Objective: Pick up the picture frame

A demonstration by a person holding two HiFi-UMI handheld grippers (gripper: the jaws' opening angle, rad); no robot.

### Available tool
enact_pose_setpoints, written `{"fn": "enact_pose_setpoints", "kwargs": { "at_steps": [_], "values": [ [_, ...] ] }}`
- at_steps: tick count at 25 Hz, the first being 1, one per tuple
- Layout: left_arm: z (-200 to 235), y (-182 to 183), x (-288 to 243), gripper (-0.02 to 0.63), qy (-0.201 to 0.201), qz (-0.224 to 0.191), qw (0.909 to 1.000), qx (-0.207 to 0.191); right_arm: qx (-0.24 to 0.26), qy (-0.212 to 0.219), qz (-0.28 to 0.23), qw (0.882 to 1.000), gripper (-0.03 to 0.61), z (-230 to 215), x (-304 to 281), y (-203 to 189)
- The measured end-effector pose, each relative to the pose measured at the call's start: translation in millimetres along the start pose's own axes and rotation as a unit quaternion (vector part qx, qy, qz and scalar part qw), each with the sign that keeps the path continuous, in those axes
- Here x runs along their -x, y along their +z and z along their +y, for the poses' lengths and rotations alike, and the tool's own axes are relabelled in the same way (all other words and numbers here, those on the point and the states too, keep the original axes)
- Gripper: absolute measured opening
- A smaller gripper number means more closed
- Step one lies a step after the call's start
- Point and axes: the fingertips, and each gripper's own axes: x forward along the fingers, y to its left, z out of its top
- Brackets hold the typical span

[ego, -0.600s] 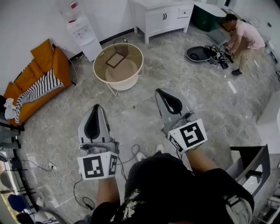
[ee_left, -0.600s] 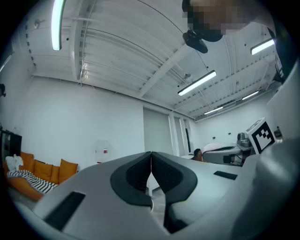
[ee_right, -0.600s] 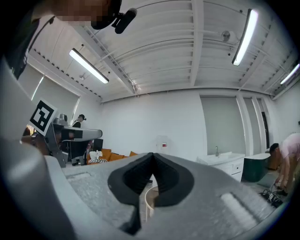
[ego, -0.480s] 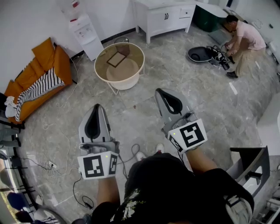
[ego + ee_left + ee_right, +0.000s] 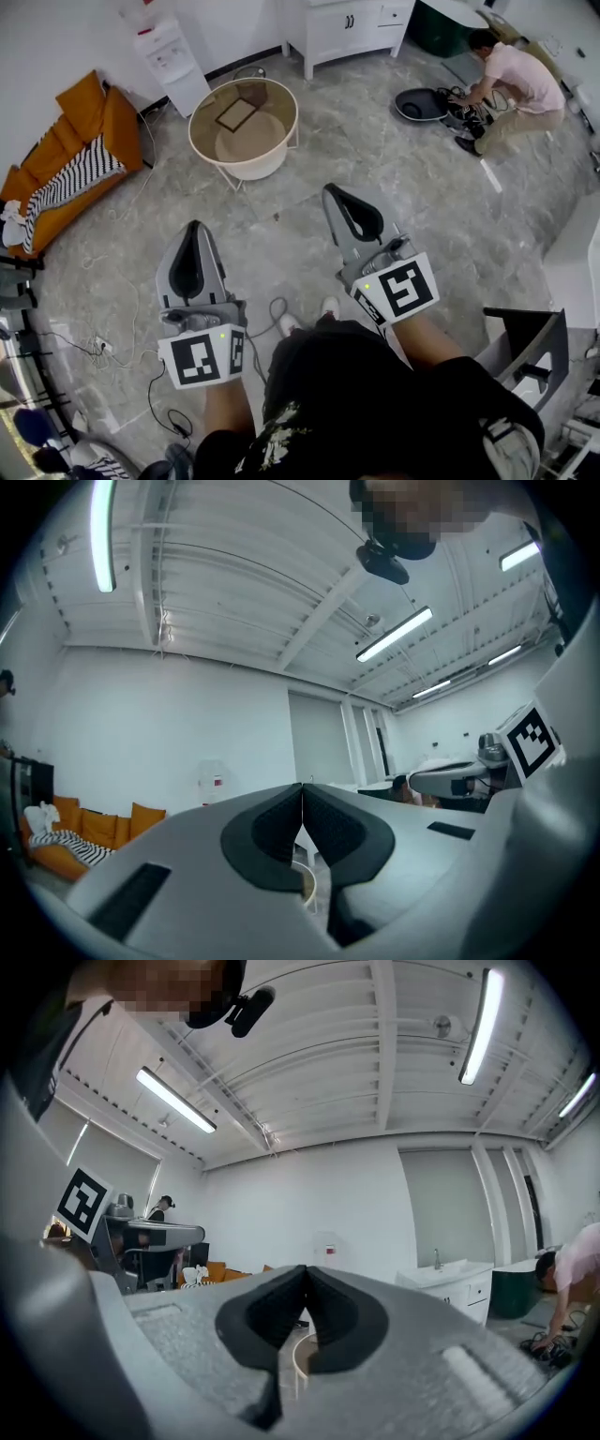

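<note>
Marble floor (image 5: 309, 178), round table (image 5: 191, 131) ahead of us.
The picture frame (image 5: 236, 114) lies on the table; our left gripper (image 5: 193, 227) and right gripper (image 5: 331, 191) hover well short of it, jaws closed on nothing.

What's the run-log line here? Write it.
stage: pre-grasp; left gripper: shut, empty; right gripper: shut, empty; picture frame: on round table, untouched

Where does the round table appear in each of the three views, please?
Head view: round table upper left of centre, picture frame on it.
Left gripper view: bottom centre, only a sliver of its rim.
Right gripper view: bottom centre, again just a rim sliver.
Shared landmark: the white water dispenser against the wall.
</note>
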Motion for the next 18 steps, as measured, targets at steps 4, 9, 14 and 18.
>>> {"fn": "enact_pose_setpoints", "kwargs": {
  "at_steps": [4,9,14,18],
  "values": [
    [-22,-11,-6,0.012,0.006,0.010,0.9998,0.013,-0.001,0.002,0.007,1.000,-0.005,-20,18,-12],
    [-49,-25,-12,0.012,0.009,0.021,0.9994,0.025,-0.014,-0.007,0.019,1.000,-0.005,-55,40,-31],
    [-55,-26,-21,0.012,0.012,0.023,0.9994,0.025,-0.028,0.006,0.011,1.000,-0.005,-66,34,-30],
    [-46,-30,-33,0.012,0.021,0.019,0.9993,0.025,-0.023,0.021,0.008,0.999,-0.005,-65,16,-33]
  ]
}}
